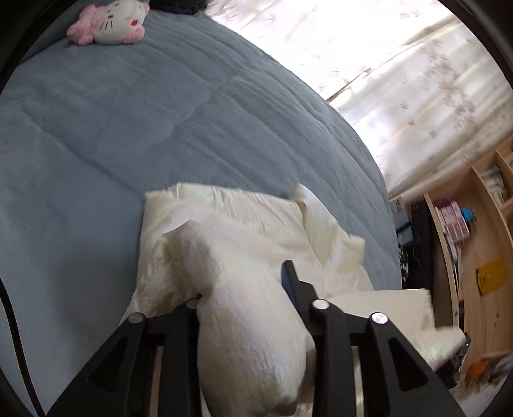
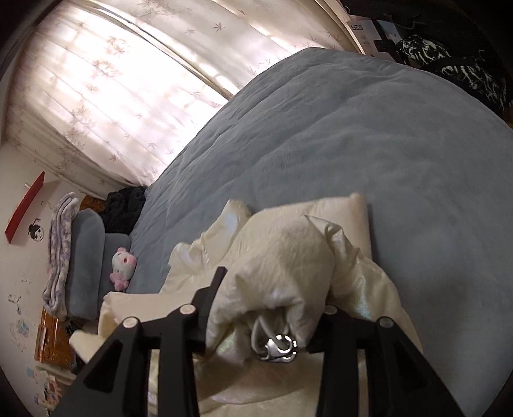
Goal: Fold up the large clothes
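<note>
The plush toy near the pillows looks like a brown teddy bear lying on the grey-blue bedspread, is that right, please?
Not quite: the plush toy is a white and pink cat, not a brown teddy bear. The left wrist view shows it clearly, lying on the grey-blue bedspread.

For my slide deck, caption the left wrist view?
Left gripper shut on cream garment over a blue quilt.

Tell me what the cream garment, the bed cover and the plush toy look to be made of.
Cream garment: thin, puffy synthetic, probably nylon or polyester; it shows a pearly sheen and fine crinkles.
Bed cover: soft blue-grey fleece or plush, matte, with a brushed nap and stitched quilting lines.
Plush toy: fuzzy pink and white pile fabric.
</note>
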